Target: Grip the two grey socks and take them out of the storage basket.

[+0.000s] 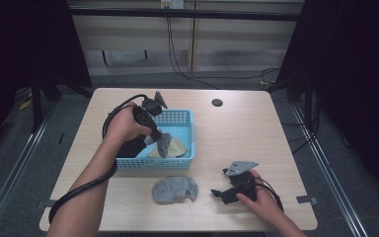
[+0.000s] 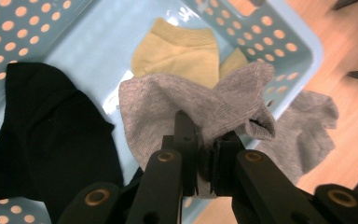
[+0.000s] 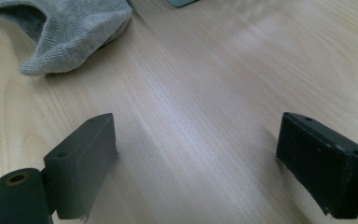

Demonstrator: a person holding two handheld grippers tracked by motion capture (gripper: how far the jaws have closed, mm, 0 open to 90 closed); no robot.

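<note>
Roughly midway: my left gripper (image 2: 205,161) grasps one grey sock (image 2: 191,109) above the blue basket (image 1: 187,118), its match (image 1: 173,189) already on the table (image 1: 237,128), right gripper (image 3: 198,163) released, black sock (image 2: 42,135) and yellow sock (image 2: 177,51) remaining.

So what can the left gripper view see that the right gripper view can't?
The left gripper view alone shows the blue basket with a black sock and a yellow sock in it, and the left hand-held gripper shut on a grey sock held above them. The right gripper view alone shows the right hand-held gripper open over bare wood. Both show the wooden table and the second grey sock lying on it.
</note>
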